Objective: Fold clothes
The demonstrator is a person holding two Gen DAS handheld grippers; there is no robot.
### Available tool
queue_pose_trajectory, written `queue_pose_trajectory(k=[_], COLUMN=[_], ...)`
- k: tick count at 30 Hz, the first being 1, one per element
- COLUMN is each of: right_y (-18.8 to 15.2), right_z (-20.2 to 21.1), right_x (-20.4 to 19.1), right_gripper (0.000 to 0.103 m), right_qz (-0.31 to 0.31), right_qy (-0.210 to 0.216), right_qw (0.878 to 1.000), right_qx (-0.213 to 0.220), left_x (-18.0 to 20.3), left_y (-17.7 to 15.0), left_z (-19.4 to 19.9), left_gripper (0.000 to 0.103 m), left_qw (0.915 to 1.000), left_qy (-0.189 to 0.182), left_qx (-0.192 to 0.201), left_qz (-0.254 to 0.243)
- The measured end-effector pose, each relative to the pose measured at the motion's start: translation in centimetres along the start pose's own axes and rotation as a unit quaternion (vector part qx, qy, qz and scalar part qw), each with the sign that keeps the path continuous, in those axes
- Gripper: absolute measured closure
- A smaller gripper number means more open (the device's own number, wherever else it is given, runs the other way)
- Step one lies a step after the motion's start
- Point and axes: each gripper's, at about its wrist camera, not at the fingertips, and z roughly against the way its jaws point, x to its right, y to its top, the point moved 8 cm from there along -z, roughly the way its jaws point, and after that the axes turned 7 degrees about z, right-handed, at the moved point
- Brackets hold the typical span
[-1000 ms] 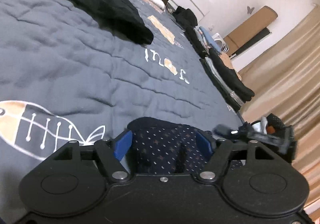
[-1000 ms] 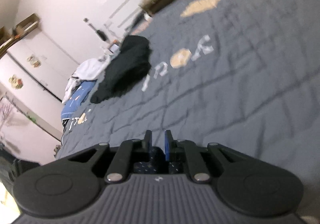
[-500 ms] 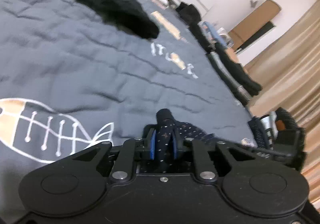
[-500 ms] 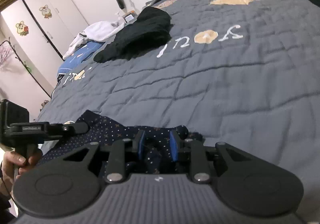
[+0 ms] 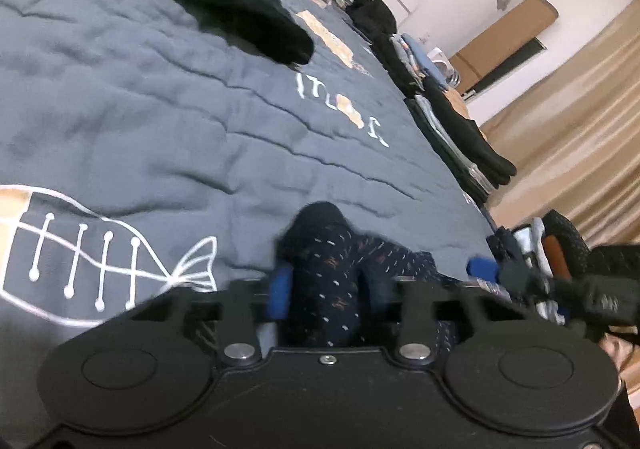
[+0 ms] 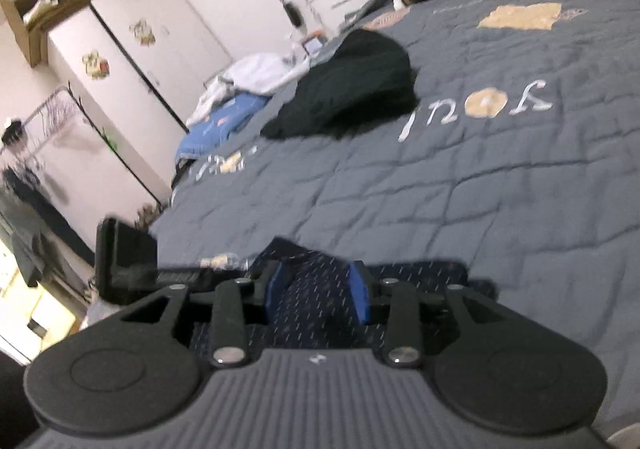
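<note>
Both grippers are down at the near edge of the bed, working one small navy garment (image 5: 332,281) speckled with tiny white and orange marks. The left gripper (image 5: 326,285) has its blue pads set a little apart with a bunched ridge of that cloth standing up between them; the pads seem to touch the fold, though the blur leaves me unsure how firmly they pinch. The right gripper (image 6: 316,289) has its pads (image 6: 359,295) spread to a middling gap, the cloth lying flat beneath and between them, nothing clamped as far as I can see.

The garment looks thin and limp, creasing easily, and spreads out to either side of the right fingers. I judge this piece is only partly folded.

Beyond the fingertips lies a quilted grey bedspread (image 6: 500,185), soft and puckered along its stitching, printed with a fish skeleton (image 5: 100,249) and letters. Farther ahead sits a rumpled black garment (image 6: 352,89), thick and not yet folded. Well off to the right of the left fingers, neat stacks of folded clothes (image 5: 460,121) line the bed's far edge, so much work seems done.
</note>
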Motion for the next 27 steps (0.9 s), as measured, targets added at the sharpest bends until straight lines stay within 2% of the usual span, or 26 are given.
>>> queue_pose_trajectory(k=[1, 5, 10, 15, 17, 18, 19, 23, 27], right_y=[-0.4, -2.1, -2.1, -1.5, -1.7, -2.2, -2.7, -5.3, -9.0], right_z=[-0.4, -1.7, -0.5, 2.9, 4.1, 4.5, 4.8, 5.6, 6.6], right_x=[-0.2, -0.2, 1.4, 1.5, 0.4, -0.4, -1.2, -4.7, -6.3], right_gripper=[0.067, 0.066, 0.066, 0.064, 0.061, 0.061, 0.06, 0.06, 0.06], right_qz=[0.002, 0.009, -0.028, -0.072, -0.079, -0.078, -0.078, -0.072, -0.083], right_qy=[-0.002, -0.016, -0.037, -0.083, -0.086, -0.084, -0.083, -0.063, -0.063], right_qw=[1.0, 0.999, 0.999, 0.994, 0.993, 0.993, 0.993, 0.995, 0.995], right_qx=[-0.01, -0.043, -0.026, 0.009, 0.025, 0.023, 0.02, 0.007, -0.004], left_x=[-0.2, -1.1, -1.5, 0.8, 2.2, 2.9, 3.7, 6.7, 8.9], left_y=[0.4, 2.0, 3.0, 3.3, 2.8, 2.4, 1.9, -0.8, -4.8], left_z=[-0.1, 0.4, 1.6, 4.4, 5.6, 6.1, 6.9, 9.3, 11.1], left_gripper=[0.081, 0.082, 0.082, 0.08, 0.067, 0.05, 0.04, 0.037, 0.034], left_qw=[1.0, 0.9985, 0.9969, 0.996, 0.9958, 0.9956, 0.995, 0.9947, 0.9964], left_qy=[0.0, 0.012, 0.029, 0.03, 0.035, 0.039, 0.039, 0.016, -0.008], left_qx=[0.008, 0.047, 0.066, 0.083, 0.084, 0.085, 0.091, 0.1, 0.083], left_qz=[0.004, 0.027, 0.031, 0.014, -0.001, -0.006, -0.013, -0.018, -0.016])
